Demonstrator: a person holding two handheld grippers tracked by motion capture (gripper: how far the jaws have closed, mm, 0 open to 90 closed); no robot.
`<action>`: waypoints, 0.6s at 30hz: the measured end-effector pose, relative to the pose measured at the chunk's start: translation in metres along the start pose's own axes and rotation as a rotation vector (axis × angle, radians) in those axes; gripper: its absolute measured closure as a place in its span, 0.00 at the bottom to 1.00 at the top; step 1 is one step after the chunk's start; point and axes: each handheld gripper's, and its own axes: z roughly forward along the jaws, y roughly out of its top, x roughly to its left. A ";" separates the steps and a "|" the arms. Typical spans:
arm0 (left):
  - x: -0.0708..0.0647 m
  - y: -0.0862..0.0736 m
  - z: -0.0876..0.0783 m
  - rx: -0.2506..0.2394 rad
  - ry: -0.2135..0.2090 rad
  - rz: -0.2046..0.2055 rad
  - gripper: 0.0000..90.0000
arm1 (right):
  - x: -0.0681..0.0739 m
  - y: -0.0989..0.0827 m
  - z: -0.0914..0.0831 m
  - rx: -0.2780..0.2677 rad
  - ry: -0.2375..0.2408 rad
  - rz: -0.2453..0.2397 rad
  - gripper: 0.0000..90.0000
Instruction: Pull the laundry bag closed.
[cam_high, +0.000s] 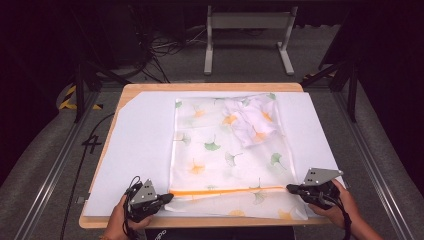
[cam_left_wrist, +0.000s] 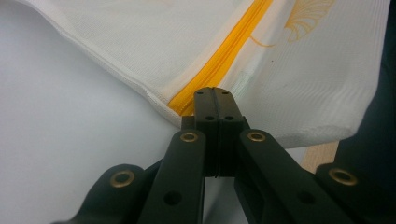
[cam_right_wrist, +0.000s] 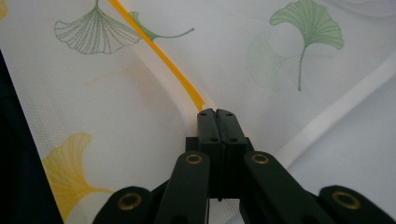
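A white mesh bag (cam_high: 225, 150) printed with green and yellow ginkgo leaves lies flat on the white sheet. An orange zipper (cam_high: 230, 190) runs across its near end. My left gripper (cam_high: 170, 196) is shut on the zipper's left end; in the left gripper view the jaws (cam_left_wrist: 214, 91) meet right where the orange zipper (cam_left_wrist: 229, 51) ends. My right gripper (cam_high: 290, 188) is shut on the zipper's right end, and the zipper (cam_right_wrist: 159, 51) runs away from the closed jaws (cam_right_wrist: 217, 112). A crumpled leaf-print cloth (cam_high: 252, 120) sits at the bag's far right; whether it is inside I cannot tell.
A white sheet (cam_high: 140, 145) covers most of the wooden table (cam_high: 210, 86), whose near edge (cam_high: 100, 222) is just under my hands. A metal stand (cam_high: 247, 22) and cables (cam_high: 160, 50) are on the floor beyond the table.
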 end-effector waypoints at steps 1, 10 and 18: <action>0.000 0.000 0.000 0.000 0.000 -0.001 1.00 | -0.001 -0.001 -0.001 0.001 -0.002 0.002 1.00; 0.000 0.000 0.000 -0.002 -0.004 -0.004 1.00 | -0.009 -0.012 -0.011 -0.005 -0.016 0.037 1.00; 0.000 0.000 0.000 -0.003 -0.003 -0.003 1.00 | -0.009 -0.015 -0.010 0.000 -0.014 0.042 1.00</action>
